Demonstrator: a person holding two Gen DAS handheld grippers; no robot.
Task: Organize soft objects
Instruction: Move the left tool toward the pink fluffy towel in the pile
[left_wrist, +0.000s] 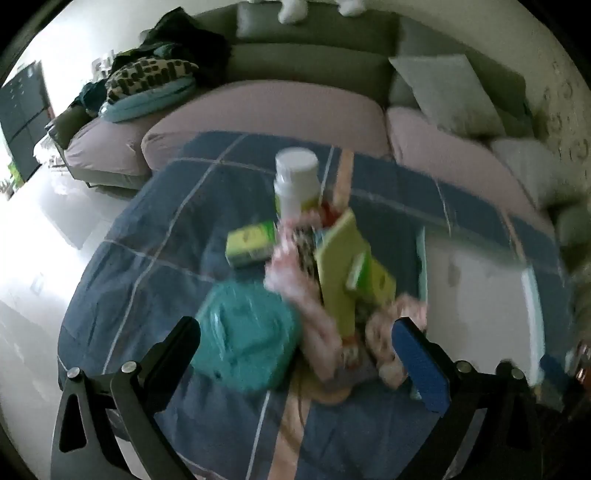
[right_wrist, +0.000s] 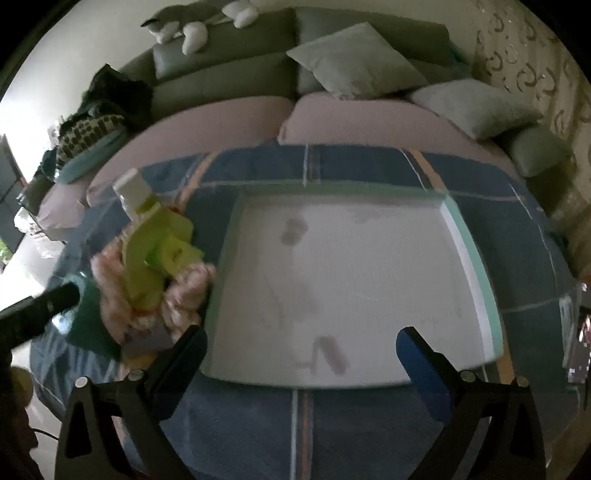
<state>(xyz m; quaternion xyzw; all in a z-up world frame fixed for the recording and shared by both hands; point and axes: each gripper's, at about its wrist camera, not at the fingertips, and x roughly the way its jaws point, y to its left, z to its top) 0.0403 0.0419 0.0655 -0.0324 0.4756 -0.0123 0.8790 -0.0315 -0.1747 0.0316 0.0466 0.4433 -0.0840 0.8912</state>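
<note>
On a blue checked cloth (left_wrist: 155, 236) lies a heap: a teal soft bundle (left_wrist: 243, 339), a pink fluffy cloth (left_wrist: 317, 325), a yellow-green flat package (left_wrist: 351, 269), a small green box (left_wrist: 251, 243) and a white bottle (left_wrist: 295, 184). My left gripper (left_wrist: 299, 343) hangs open just above the teal bundle and pink cloth, holding nothing. In the right wrist view a white tray (right_wrist: 476, 258) with a mint rim lies empty. My right gripper (right_wrist: 303, 350) stands open over its near edge. The pink cloth (right_wrist: 184, 291) and green package (right_wrist: 155, 251) sit left of the tray.
A sofa (right_wrist: 229, 77) with pink seat cushions and grey pillows (right_wrist: 354, 59) runs behind the table. Dark and patterned clothes (left_wrist: 155, 74) are piled on its left end. White plush shapes (right_wrist: 195, 33) rest on the backrest. A patterned curtain (right_wrist: 535, 66) hangs at right.
</note>
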